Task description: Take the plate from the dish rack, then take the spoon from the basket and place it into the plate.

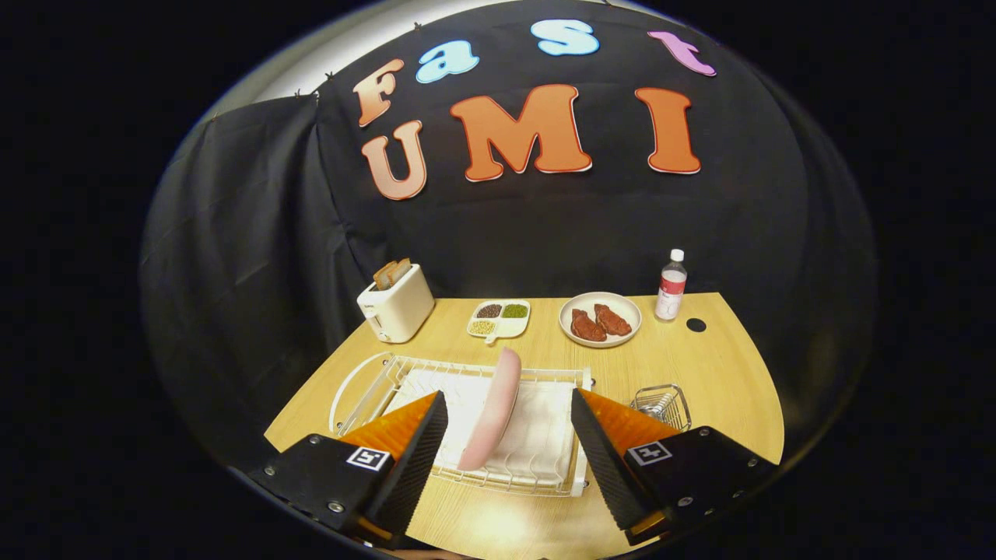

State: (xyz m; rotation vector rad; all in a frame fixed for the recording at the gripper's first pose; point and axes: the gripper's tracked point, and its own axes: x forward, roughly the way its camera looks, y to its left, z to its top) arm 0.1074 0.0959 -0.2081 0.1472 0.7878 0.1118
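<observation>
One pink plate [496, 408] is seen standing on edge in the one white dish rack [545, 459], between the spread fingers of the gripper [510, 435], untouched by either. One small wire basket [661, 406] is set just right of the rack; its contents cannot be made out. Beyond are found one toaster [395, 309], one divided dish [499, 319], one plate of meat [600, 319] and one bottle [671, 286].

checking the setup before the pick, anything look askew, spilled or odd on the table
Nothing stands out. The pink plate stands on edge in the dish rack, as a racked plate should, between the open gripper fingers. The toaster, the sectioned dish, the plate of meat and the bottle sit upright.
</observation>
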